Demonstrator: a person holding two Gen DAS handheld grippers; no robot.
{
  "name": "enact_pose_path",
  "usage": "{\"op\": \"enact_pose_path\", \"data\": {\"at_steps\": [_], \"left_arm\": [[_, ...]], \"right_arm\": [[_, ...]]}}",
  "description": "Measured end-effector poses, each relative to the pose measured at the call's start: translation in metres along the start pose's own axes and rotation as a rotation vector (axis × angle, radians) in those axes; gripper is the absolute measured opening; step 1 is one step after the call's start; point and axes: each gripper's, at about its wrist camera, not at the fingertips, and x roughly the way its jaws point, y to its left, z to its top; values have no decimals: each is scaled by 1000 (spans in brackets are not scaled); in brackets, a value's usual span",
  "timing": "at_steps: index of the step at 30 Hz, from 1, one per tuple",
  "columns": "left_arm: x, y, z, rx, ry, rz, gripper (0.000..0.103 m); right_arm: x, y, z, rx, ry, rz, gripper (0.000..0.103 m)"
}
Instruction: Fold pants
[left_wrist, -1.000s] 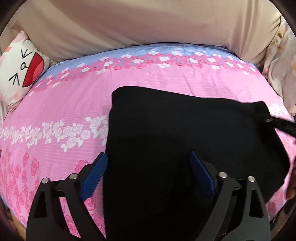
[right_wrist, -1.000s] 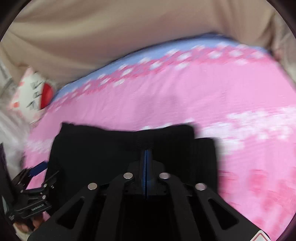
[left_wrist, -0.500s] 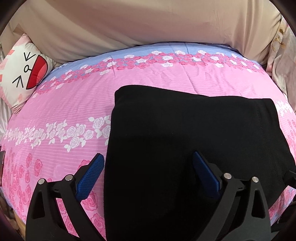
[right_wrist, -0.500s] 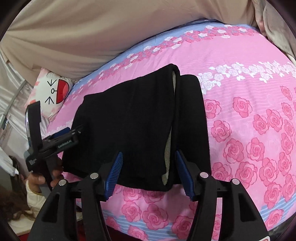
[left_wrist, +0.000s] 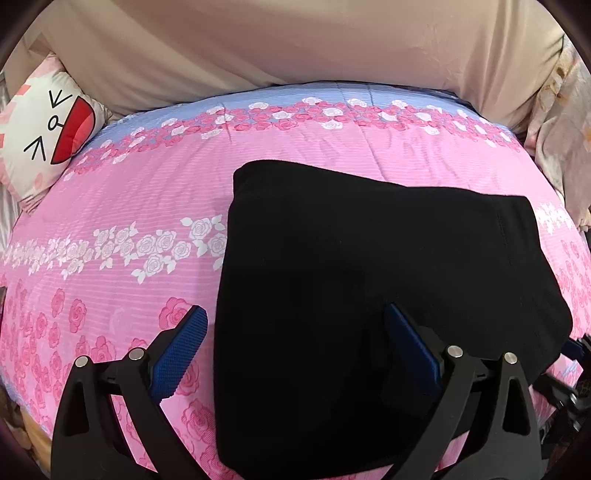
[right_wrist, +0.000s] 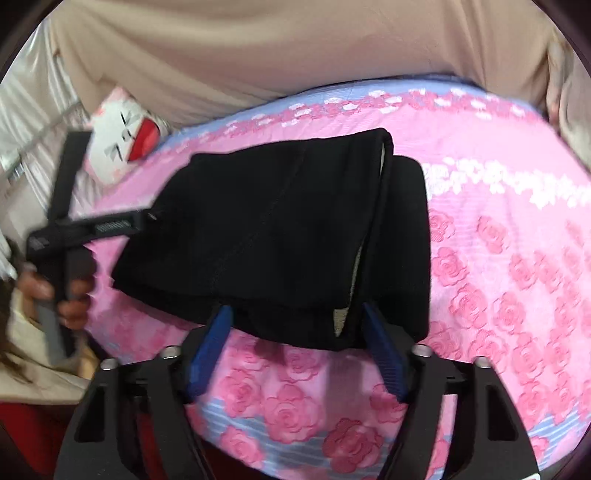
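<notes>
a pink rose-printed quilted bedspread (left_wrist: 122, 229) fills both views, backed by a beige fabric headboard (left_wrist: 295, 44). on the bedspread, toward its near edge, lies the folded pair of black soft-knit pants (left_wrist: 369, 277), a thick rectangular stack with a pale lining showing at its open end in the right wrist view. a white cartoon-face cushion (left_wrist: 44, 133) sits at the bedspread's far left corner, well apart from the pants. the left gripper (left_wrist: 295, 350) hovers over the pants' near left edge, its blue pads spread wide, one over the bedspread, one over the cloth, gripping nothing. the right gripper (right_wrist: 295, 343) stands at the pants' near right end, jaws parted about the layered edge, with no visible pinch. the cloth looks light, limp and not slippery; it would likely sag if lifted by one corner, so a grip through all layers at the folded edge seems best.
</notes>
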Motion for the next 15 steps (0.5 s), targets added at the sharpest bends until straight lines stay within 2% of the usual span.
{"op": "enact_pose_path", "data": {"at_steps": [2,3,5,7,10,11,13,15], "left_arm": [[-1,-1,-1,3,4,-4,95],[-2,-2,-2,5,4,-4,95],[-4,-3,-2,5,1,4,95],[-9,-3,-1,3,-8,7,95],[-21,-5,-2,15,-51,7,95],[-21,-7,-4,33,-62,19,95],[-12,-10,-6,58,-43,61,95],[-6,-9,-8,58,-11,62,95]], "right_arm": [[2,1,1,-25,-16,-38,43],[1,-1,3,-20,-20,-32,29],[-3,-3,9,-13,-30,-12,25],[-16,6,18,-63,-72,-44,9],[-35,4,26,-59,-127,-45,10],[-29,-2,25,-58,-104,-65,11],[4,-24,12,-27,7,-126,18],[0,-40,5,65,-25,-46,20]]}}
